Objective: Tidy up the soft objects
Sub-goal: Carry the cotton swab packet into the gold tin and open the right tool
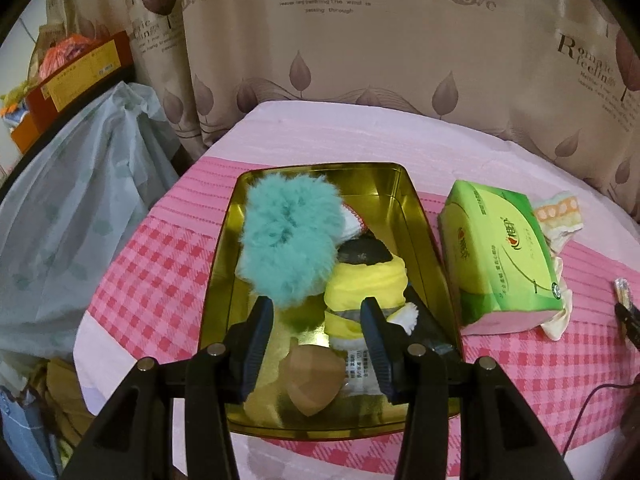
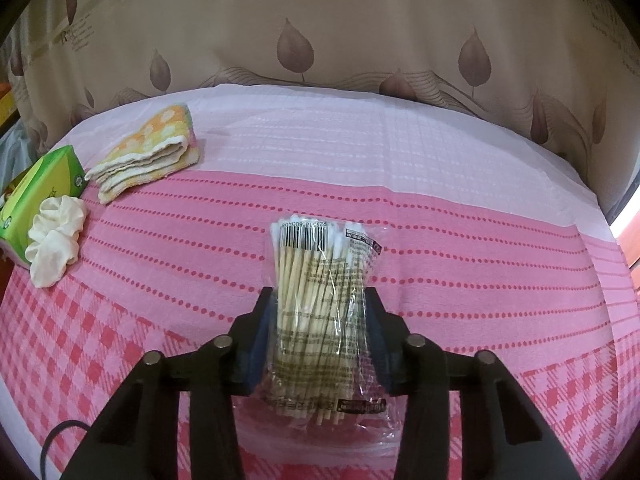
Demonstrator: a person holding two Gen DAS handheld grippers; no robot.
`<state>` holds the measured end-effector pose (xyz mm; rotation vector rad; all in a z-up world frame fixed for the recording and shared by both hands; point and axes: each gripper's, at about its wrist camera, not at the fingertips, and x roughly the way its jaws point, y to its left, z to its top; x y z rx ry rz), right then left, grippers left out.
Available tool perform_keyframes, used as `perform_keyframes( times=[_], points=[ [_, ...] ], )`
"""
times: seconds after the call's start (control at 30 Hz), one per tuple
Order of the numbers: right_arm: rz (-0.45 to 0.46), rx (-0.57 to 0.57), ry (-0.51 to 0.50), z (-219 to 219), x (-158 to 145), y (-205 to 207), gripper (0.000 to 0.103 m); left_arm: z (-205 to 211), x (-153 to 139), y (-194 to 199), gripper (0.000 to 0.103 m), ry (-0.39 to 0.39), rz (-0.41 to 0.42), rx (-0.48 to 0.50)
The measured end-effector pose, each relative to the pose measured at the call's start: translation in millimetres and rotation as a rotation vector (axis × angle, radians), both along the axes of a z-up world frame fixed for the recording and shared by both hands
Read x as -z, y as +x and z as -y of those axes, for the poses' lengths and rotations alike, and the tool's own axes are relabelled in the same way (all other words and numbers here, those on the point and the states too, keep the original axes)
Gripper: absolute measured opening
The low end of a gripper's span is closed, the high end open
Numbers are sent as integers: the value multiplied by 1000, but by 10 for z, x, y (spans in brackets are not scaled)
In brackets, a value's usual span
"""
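Observation:
A gold tin sits on the pink checked cloth. It holds a teal fluffy puff, a yellow rolled cloth, a dark item and a brown makeup sponge. My left gripper hovers open over the tin's near end, gripping nothing. My right gripper is shut on a clear bag of cotton swabs, both pads against its sides, low over the cloth. A green tissue pack, a white scrunchie and a folded orange-and-yellow towel lie to the left.
A leaf-print curtain hangs close behind the table. A pale plastic bag and stacked boxes stand off the table's left edge. The tissue pack lies just right of the tin. A black cable runs along the near edge.

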<state>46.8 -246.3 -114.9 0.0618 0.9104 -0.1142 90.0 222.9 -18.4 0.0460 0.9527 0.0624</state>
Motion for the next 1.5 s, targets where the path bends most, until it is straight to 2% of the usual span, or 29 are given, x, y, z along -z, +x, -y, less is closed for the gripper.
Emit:
perform_keyframes(
  times=[0.27,0.5,0.7,1.17,1.23,1.37,1.5],
  points=[
    [16,16,7,-105,-76,-107,30,-104,-37,-30,46,-50,17,-22],
    [45,-5,14,-356,-207,-50,29,-138,-87,-65,47,-64,37,-27],
    [82,-78,34,-691,-438,13,29,-165,-127,-82,47,-76,49,-45],
    [130,-359,91,-1972,-891,326,29,-244,-69,-207,47,-59,42,-115],
    [136,-398,102,-2158,-943,389,29,-275,-70,-217,47,-59,48,-132],
    [134,-474,118,-2568,-1001,550,29,-371,-122,-234,47,-12,95,-195],
    [118,-529,130,-2959,-1003,722,29,-491,-143,-242,47,-29,113,-239]
  ],
)
